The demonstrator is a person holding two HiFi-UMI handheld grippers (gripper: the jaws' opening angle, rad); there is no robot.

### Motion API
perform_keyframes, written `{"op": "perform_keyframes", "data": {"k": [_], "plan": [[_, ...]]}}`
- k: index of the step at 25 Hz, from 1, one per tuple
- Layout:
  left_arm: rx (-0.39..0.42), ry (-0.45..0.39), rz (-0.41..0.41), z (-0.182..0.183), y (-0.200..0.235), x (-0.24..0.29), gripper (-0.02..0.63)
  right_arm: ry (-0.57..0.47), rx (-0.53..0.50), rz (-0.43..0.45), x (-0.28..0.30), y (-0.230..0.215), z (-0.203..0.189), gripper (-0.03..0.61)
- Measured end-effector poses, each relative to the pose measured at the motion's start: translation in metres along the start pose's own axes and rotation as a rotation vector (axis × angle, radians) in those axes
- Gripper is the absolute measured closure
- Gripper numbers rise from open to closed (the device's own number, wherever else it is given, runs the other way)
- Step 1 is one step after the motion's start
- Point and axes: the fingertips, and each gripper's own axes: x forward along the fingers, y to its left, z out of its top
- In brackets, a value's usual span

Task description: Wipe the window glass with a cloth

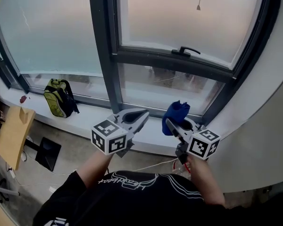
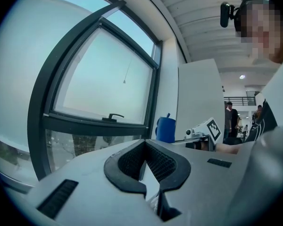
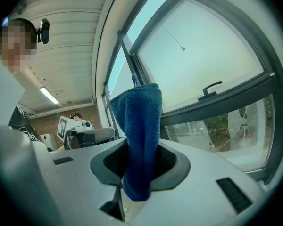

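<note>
The cloth (image 1: pixel 175 113) is held in the right gripper (image 1: pixel 173 125), beside the left gripper (image 1: pixel 144 114), before the window glass (image 1: pixel 179 13). A backpack (image 1: pixel 59 97) is set on the sill (image 1: pixel 151 138), far left.

- Daylight is coming through the frosted window glass (image 1: pixel 52 27), set in dark frames (image 1: pixel 103 51).
- A green backpack (image 1: pixel 60 98) is sitting on the white sill (image 1: pixel 151 138).
- A pale wall (image 1: pixel 269 126) is curving in at the right.
</note>
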Motion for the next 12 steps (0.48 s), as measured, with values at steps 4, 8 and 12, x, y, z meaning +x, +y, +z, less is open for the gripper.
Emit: {"op": "perform_keyframes", "data": {"k": [4, 8, 12], "plan": [[-0.004, -0.003, -0.001, -0.001, -0.003, -0.003, 0.609, 0.005, 0.008, 0.004, 0.002, 0.003, -0.003, 0.486], [-0.012, 0.002, 0.003, -0.004, -0.003, -0.011, 0.609, 0.003, 0.004, 0.007, 0.005, 0.013, -0.007, 0.486], [-0.028, 0.003, 0.012, -0.008, -0.003, -0.021, 0.609, -0.004, 0.025, 0.004, 0.007, 0.021, -0.013, 0.486]]}}
